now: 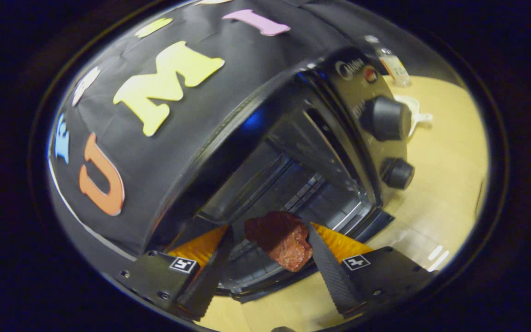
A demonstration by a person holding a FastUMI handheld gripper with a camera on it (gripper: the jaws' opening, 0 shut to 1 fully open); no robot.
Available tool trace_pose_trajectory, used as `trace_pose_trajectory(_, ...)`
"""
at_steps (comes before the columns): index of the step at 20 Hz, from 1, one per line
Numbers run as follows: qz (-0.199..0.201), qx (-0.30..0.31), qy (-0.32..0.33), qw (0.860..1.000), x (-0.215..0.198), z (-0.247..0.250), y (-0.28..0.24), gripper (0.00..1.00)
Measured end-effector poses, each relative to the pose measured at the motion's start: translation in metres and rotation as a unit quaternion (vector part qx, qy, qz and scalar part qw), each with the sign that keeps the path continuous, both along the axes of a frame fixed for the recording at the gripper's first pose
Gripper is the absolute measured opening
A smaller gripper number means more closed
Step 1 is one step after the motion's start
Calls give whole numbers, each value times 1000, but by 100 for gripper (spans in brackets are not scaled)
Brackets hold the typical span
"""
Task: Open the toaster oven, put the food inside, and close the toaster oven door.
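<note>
— Seen from gripper view, what's the status of the toaster oven [321, 152]?

— Door [265, 272] dropped open, cavity exposed, two knobs [385, 118] on front panel. Unit sits on light wood table [440, 193].

— Food?

— Reddish meat piece [284, 240] between fingers, above the open door, at cavity mouth. Touches right finger [334, 276].

— Gripper [270, 258]?

— Fingers apart; left one clear of meat, so not clamped.

— Anything else?

— Bottle [394, 67] and white cup [413, 115] beyond the oven.
</note>
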State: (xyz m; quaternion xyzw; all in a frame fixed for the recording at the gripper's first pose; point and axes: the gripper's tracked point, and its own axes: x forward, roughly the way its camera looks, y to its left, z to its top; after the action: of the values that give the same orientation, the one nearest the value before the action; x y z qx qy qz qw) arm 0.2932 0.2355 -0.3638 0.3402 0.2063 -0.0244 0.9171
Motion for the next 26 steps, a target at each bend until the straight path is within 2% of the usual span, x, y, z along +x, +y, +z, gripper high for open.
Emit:
trace_pose_trajectory(2,15,-48,1,999,-7,-1,-6,100)
trace_pose_trajectory(6,52,-107,16,993,-30,-1,-15,100)
trace_pose_trajectory(12,121,-206,12,971,-88,21,-23,100)
trace_pose_trajectory(20,182,-282,25,942,-163,31,-47,100)
trace_pose_trajectory(26,215,-305,66,925,-215,-1,-62,100)
